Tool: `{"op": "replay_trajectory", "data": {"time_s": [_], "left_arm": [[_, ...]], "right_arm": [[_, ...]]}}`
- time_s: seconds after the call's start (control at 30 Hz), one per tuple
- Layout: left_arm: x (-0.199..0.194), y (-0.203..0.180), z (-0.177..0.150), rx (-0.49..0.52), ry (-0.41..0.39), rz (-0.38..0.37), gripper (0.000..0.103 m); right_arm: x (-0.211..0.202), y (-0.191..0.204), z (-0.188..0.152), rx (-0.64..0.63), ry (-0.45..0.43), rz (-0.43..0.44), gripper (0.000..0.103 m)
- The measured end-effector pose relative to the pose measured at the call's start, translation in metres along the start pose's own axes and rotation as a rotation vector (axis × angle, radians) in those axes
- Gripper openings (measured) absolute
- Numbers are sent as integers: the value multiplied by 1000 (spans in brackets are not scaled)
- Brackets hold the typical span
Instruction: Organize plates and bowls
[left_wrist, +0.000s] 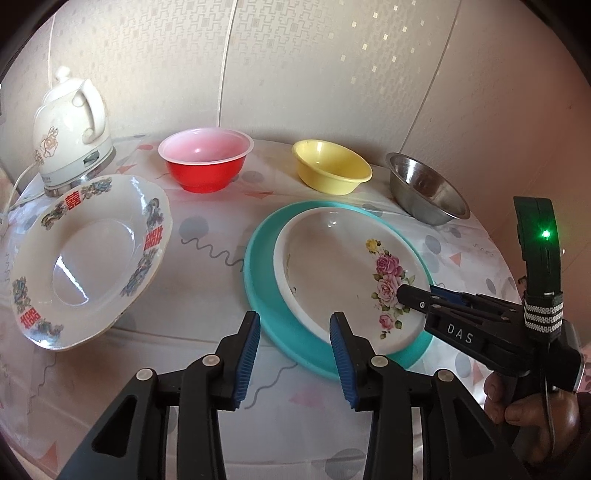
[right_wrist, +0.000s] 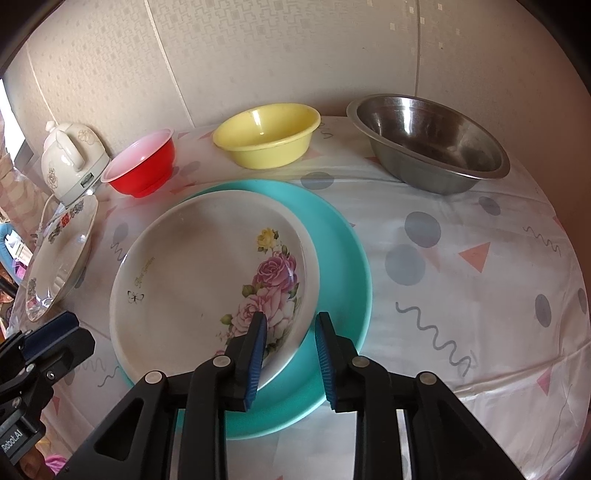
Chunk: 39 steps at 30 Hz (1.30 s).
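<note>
A white rose-patterned plate (left_wrist: 343, 266) (right_wrist: 207, 280) lies on a teal plate (left_wrist: 258, 280) (right_wrist: 332, 258) at mid-table. My right gripper (right_wrist: 290, 354) (left_wrist: 421, 295) is open, its jaws straddling the rose plate's near right rim. My left gripper (left_wrist: 295, 354) is open and empty, just before the teal plate's front edge. A white plate with red characters (left_wrist: 92, 258) (right_wrist: 59, 262) lies at the left. A red bowl (left_wrist: 205, 158) (right_wrist: 142, 166), a yellow bowl (left_wrist: 330, 166) (right_wrist: 267, 133) and a steel bowl (left_wrist: 424, 188) (right_wrist: 428, 140) stand in a row at the back.
A white ceramic kettle (left_wrist: 70, 125) (right_wrist: 70, 162) stands at the back left with a cord beside it. The round table wears a patterned cloth (right_wrist: 461, 277). A wallpapered wall (left_wrist: 295, 66) is close behind the bowls.
</note>
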<state>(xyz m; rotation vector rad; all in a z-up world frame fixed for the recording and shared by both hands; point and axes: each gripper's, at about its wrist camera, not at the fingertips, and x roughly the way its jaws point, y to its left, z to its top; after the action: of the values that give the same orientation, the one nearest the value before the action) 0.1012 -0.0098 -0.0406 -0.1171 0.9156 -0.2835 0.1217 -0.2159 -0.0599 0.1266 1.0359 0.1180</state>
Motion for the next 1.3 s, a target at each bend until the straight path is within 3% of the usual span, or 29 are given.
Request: {"op": "replay_trajectory", "data": {"time_s": [0.43, 0.77, 1.03, 1.3], "left_arm": [[-8, 6, -10, -34, 14, -2, 40], [-15, 16, -15, -68, 10, 22, 48], [-29, 26, -18, -81, -20, 65, 52], [-47, 49, -21, -95, -59, 137, 53]], "right_arm": [[-17, -3, -4, 23, -34, -12, 27], [-34, 2, -4, 39, -77, 23, 30], [-49, 19, 1, 22, -120, 109, 39], [-44, 47, 7, -30, -82, 218, 40]]}}
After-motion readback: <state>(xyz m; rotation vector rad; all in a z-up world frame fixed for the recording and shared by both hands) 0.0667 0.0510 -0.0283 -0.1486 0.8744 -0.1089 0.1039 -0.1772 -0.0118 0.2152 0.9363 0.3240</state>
